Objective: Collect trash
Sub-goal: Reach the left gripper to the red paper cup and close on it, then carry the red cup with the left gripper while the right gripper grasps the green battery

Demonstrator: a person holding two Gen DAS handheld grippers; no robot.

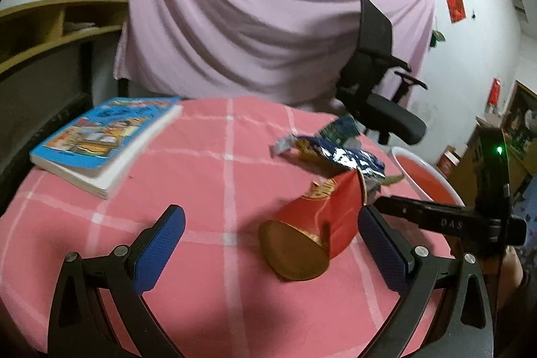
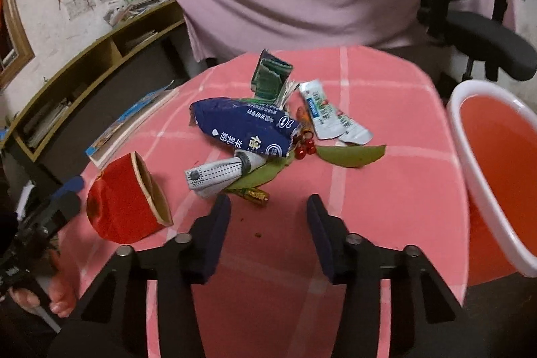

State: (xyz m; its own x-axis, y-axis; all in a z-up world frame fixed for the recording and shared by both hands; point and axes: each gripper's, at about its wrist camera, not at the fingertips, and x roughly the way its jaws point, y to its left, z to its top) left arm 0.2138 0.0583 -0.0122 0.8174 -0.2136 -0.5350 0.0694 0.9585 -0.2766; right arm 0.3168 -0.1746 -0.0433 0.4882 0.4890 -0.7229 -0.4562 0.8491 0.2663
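A red paper cup lies on its side on the pink checked tablecloth. It sits inside my left gripper, close to the right finger; the jaws are wide open and do not touch it. In the right wrist view the cup is at the left. My right gripper hovers part-way open with nothing between its fingers, just short of a litter pile: a blue snack bag, a rolled white wrapper, a green carton, a white sachet and leaves.
A red basin with a white rim stands off the table's right edge. A blue book lies at the table's far left. A black office chair and a pink sheet stand behind; a wooden shelf runs along the left.
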